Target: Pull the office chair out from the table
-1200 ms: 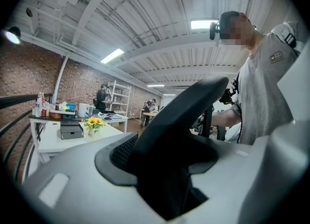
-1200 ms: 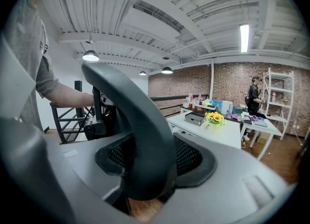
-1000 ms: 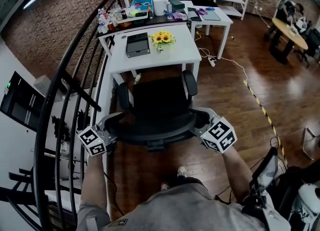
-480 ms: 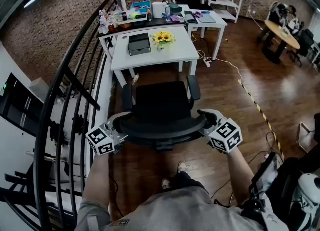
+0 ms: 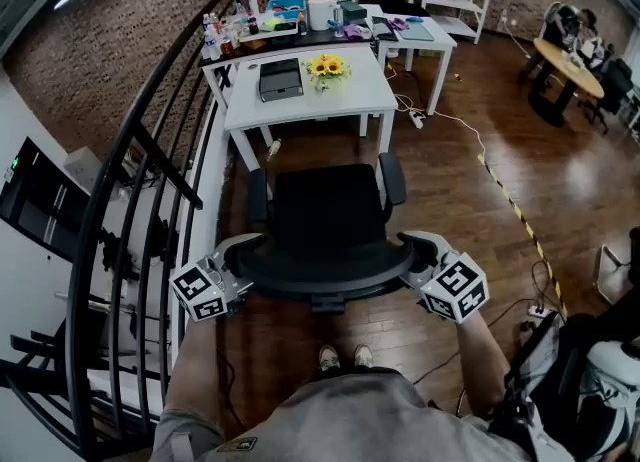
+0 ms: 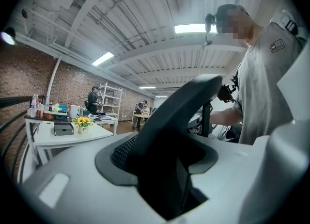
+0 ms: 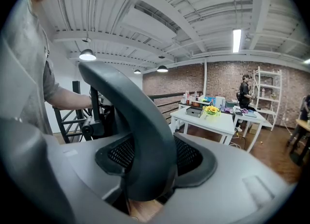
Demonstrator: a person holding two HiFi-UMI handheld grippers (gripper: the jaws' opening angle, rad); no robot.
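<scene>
The black office chair [image 5: 325, 212] stands in front of the white table [image 5: 340, 102], with a strip of floor between its seat and the table's edge. My left gripper [image 5: 243, 253] is shut on the left end of the chair's curved backrest [image 5: 320, 276]. My right gripper [image 5: 416, 250] is shut on the right end. In the left gripper view the dark backrest edge [image 6: 177, 121] fills the space between the grey jaws of that gripper [image 6: 164, 179]. The right gripper view shows the same backrest [image 7: 140, 131] clasped in my right gripper [image 7: 145, 184].
A black metal railing [image 5: 150, 180] runs along the left, close to the chair. Sunflowers [image 5: 326, 69] and a dark box [image 5: 281, 79] sit on the table. A cable and taped line [image 5: 500, 190] cross the wood floor at right. The person's feet [image 5: 340, 356] stand just behind the chair.
The chair and both grippers have come back toward the person, away from the table; the seat is now out from under the table's edge. Both grips are unchanged.
</scene>
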